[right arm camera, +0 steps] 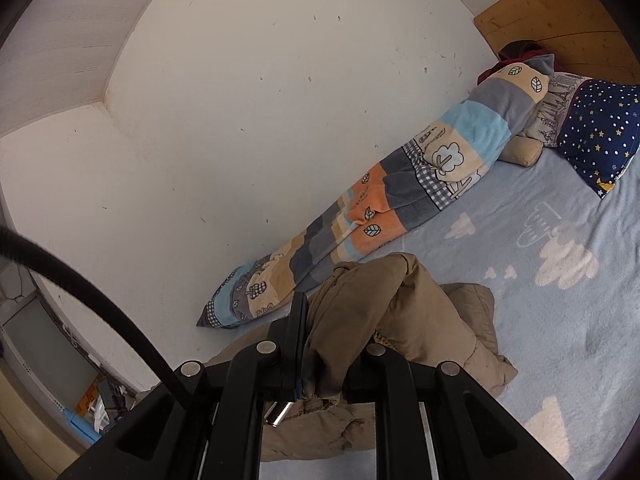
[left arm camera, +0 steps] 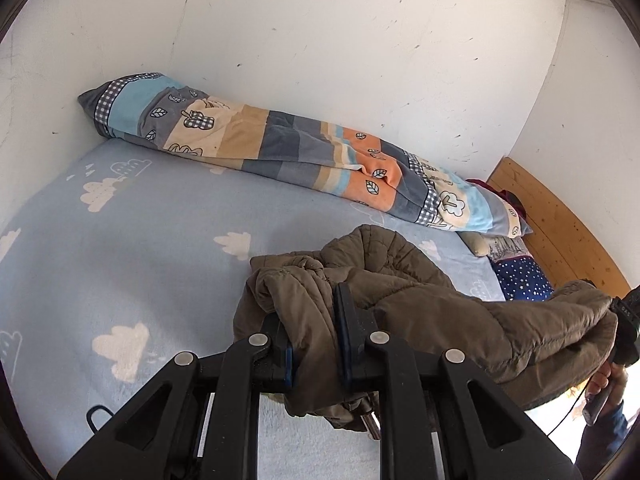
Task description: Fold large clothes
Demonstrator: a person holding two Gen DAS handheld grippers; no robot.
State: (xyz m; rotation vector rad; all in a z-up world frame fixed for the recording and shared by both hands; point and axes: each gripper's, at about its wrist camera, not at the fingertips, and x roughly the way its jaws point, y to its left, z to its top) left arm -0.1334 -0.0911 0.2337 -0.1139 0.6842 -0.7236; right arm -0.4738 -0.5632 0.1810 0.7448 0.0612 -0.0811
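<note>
Left wrist view: your left gripper (left arm camera: 314,336) pinches the brown puffer jacket (left arm camera: 420,304); it stretches toward 3 o'clock, where your right gripper (right arm camera: 320,344) also grips it.

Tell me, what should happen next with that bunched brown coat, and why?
Probably draw the two apart to stretch it flat. The left hand-held gripper and right hand-held gripper each pinch the brown coat, which hangs crumpled above the blue cloud-print sheet; it looks too bunched to fold yet.
</note>
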